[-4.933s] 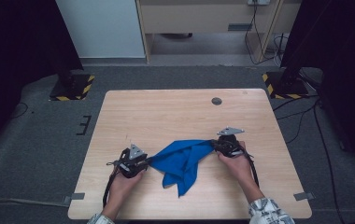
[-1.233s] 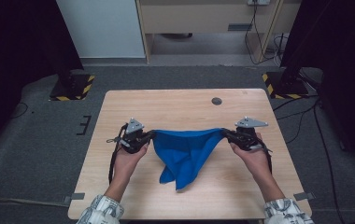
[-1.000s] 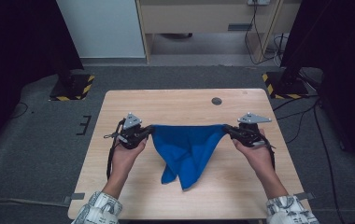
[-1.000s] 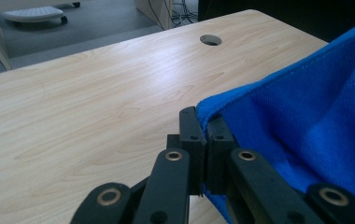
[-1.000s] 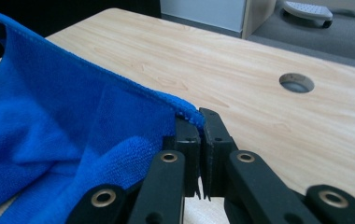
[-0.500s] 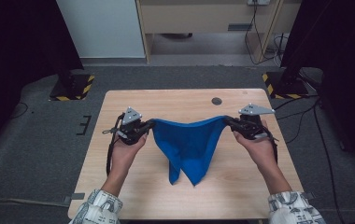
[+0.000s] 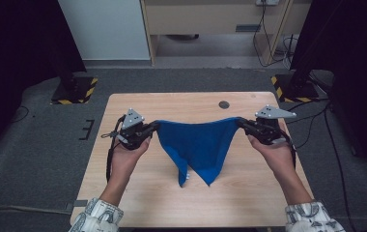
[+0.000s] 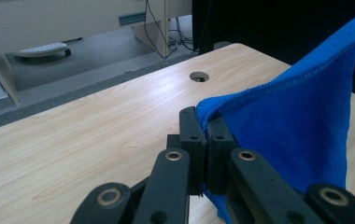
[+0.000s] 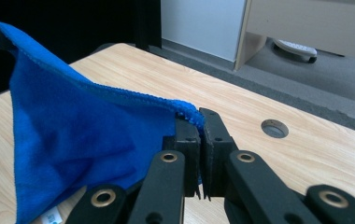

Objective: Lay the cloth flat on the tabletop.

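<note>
I hold the blue terry cloth (image 7: pixel 197 145) stretched between my two grippers, its top edge running straight across from my left gripper (image 7: pixel 148 130) to my right gripper (image 7: pixel 243 124), each with its jaws clamped on a corner. The rest hangs in a point towards me, its tip near or on the pale wooden counter (image 7: pixel 172 104); I cannot tell whether it touches. A white label (image 7: pixel 186 177) shows near the tip, and folds hide the other two corners.

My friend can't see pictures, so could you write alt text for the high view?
A person holds a blue cloth stretched between the left gripper and the right gripper, each shut on a corner, above a wooden table. The cloth's middle sags to a point.
</note>
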The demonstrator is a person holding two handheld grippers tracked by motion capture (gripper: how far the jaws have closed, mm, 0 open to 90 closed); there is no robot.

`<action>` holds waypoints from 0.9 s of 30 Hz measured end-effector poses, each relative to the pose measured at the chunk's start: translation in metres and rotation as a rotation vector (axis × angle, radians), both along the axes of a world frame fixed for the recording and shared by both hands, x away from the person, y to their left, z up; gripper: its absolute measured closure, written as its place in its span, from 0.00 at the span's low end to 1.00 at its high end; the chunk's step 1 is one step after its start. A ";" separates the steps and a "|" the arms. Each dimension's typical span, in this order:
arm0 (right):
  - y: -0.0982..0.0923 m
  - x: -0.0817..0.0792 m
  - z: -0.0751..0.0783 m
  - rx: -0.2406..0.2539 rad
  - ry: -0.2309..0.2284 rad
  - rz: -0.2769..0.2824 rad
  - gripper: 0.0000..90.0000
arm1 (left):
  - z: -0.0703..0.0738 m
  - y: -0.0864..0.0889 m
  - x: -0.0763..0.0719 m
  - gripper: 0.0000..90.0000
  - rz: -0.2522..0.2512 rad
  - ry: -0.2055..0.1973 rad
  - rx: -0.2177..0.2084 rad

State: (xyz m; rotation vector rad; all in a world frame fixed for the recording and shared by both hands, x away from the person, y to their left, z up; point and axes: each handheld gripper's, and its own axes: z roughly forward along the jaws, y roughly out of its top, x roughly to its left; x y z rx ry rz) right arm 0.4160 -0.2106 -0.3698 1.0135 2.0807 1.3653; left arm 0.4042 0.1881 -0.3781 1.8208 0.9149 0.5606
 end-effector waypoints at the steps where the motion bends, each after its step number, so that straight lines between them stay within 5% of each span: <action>1: 0.000 0.000 0.001 -0.001 -0.001 0.002 0.97 | 0.000 0.000 0.001 0.98 0.000 0.002 0.001; 27: -0.008 -0.003 -0.001 0.031 -0.026 0.023 0.97 | 0.003 0.001 -0.003 0.98 -0.018 0.006 -0.029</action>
